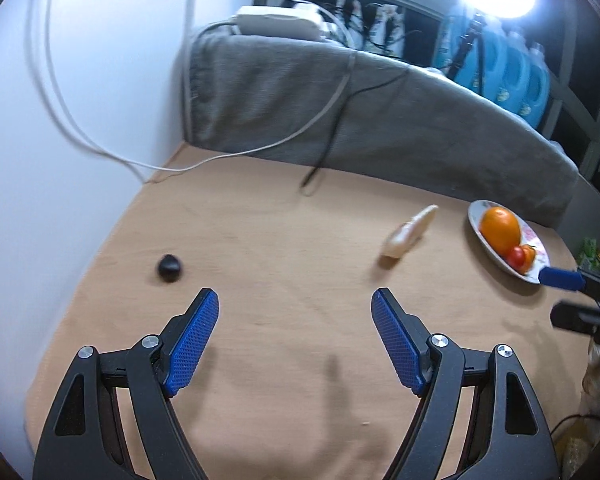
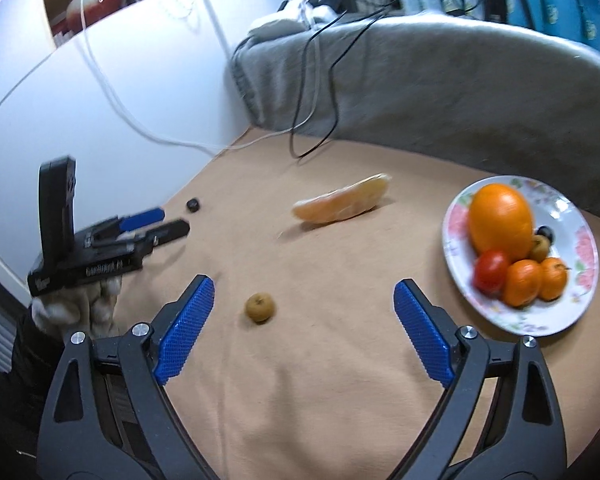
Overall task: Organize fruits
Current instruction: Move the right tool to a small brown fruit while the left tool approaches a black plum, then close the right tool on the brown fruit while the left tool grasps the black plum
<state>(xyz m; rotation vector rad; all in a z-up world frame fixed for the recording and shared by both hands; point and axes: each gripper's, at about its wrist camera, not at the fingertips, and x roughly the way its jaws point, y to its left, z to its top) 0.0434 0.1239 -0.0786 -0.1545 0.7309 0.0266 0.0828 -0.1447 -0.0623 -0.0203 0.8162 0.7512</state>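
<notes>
A flowered plate point(image 2: 564, 216) at the right of the tan table holds a large orange point(image 2: 500, 216), a red tomato point(image 2: 491, 271) and small orange fruits point(image 2: 522, 283). A peeled citrus segment point(image 2: 342, 204) lies mid-table. A small brown fruit point(image 2: 261, 308) sits just ahead of my right gripper point(image 2: 304, 292), which is open and empty. A small dark fruit point(image 1: 170, 267) lies left of and beyond my left gripper point(image 1: 296, 304), which is also open and empty. The left wrist view also shows the segment point(image 1: 410, 233) and the plate point(image 1: 475, 213).
A grey blanket-covered bulk point(image 1: 340, 112) bounds the table's far side, with white and black cables point(image 1: 320, 160) trailing onto the tabletop. A white wall point(image 1: 60, 160) runs along the left. A gloved hand point(image 2: 80, 304) carries the left gripper point(image 2: 168, 222).
</notes>
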